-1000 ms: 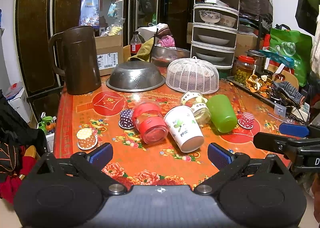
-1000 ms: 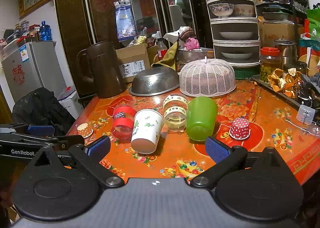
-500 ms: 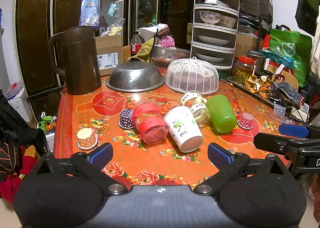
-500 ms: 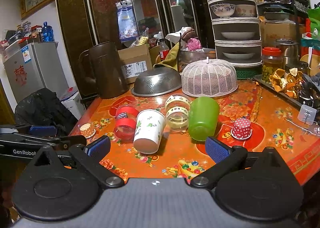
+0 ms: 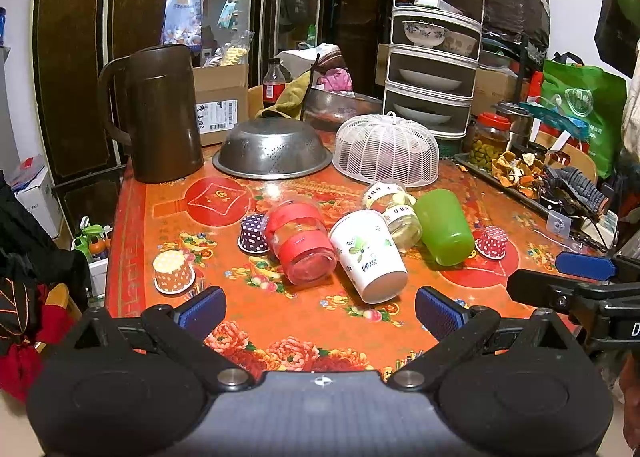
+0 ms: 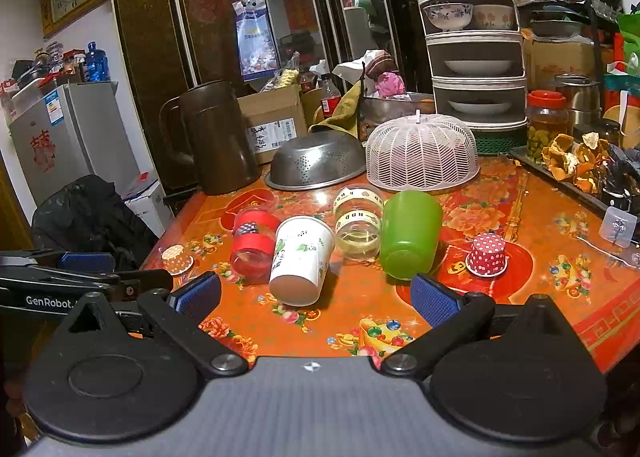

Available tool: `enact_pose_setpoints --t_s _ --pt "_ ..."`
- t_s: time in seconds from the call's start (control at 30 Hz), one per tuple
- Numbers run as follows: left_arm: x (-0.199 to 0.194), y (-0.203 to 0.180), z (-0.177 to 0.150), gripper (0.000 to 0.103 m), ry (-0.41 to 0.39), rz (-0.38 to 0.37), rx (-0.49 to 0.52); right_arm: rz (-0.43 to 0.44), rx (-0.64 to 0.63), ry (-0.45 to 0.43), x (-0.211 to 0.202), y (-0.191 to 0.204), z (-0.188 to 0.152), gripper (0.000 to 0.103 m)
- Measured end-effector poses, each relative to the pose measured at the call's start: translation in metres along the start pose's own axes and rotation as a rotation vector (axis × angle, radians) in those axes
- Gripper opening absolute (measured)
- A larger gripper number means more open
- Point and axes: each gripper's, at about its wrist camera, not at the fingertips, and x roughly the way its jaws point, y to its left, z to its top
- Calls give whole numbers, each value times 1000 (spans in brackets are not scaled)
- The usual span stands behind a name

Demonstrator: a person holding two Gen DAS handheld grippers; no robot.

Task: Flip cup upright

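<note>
- Four drinking vessels lie on their sides in a row on the orange floral tabletop (image 6: 500, 321): a clear glass jar with red bands (image 6: 253, 247), a white paper cup with a leaf print (image 6: 301, 259), a clear glass jar with lettered tape (image 6: 357, 223) and a green plastic cup (image 6: 409, 235). Each touches or nearly touches its neighbour.
- Their bases point toward me and their mouths face away.
- Small upside-down polka-dot cupcake cases sit around them, one red (image 6: 487, 255) to the right of the green cup.
- My left tongs (image 5: 320, 307) are spread wide and hold nothing, hovering at the near edge, well short of the row.
- My right tongs (image 6: 316, 299) are also spread and hold nothing, near the white and green cups without touching either.
- I judge the task not yet begun: no cup stands upright, and I cannot tell which one is meant. Everything is left: reach, grip, turn the cup mouth-up, set it down.
</note>
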Motion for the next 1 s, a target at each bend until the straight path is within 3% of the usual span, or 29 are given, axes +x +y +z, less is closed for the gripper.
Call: enact_pose_setpoints --t_s 1.0 --pt "3 -1 0 102 12 -8 -6 -2 5 7 1 -1 0 102"
